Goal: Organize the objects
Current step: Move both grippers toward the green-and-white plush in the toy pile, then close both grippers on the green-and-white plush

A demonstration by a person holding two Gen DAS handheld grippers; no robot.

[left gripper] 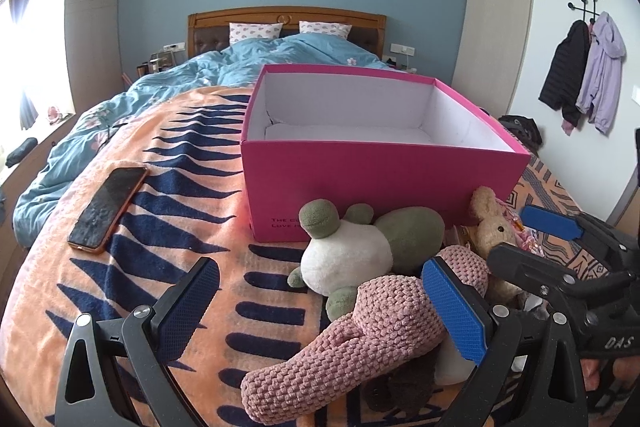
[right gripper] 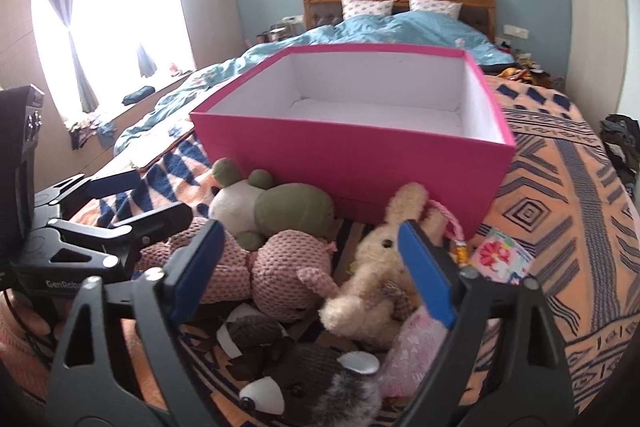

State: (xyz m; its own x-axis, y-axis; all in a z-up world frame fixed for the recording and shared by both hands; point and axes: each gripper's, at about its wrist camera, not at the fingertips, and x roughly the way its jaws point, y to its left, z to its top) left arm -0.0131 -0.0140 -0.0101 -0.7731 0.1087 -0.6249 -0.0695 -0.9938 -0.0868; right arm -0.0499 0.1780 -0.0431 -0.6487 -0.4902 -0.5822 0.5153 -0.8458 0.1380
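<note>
Pink box (left gripper: pixel 360 187) sits empty behind the toy pile. My left gripper (left gripper: pixel 320 303) and right gripper (right gripper: pixel 312 267) gape, holding nothing; I'd straddle the knitted toy (left gripper: pixel 360 331) squarely before squeezing.

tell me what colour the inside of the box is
White inside, pink outside; the box shows it best in the right wrist view, and it looks empty.

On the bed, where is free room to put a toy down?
The pink box is empty. Bare blanket lies between the phone and the box. It is crowded before the box, where the plush toys lie piled.
</note>
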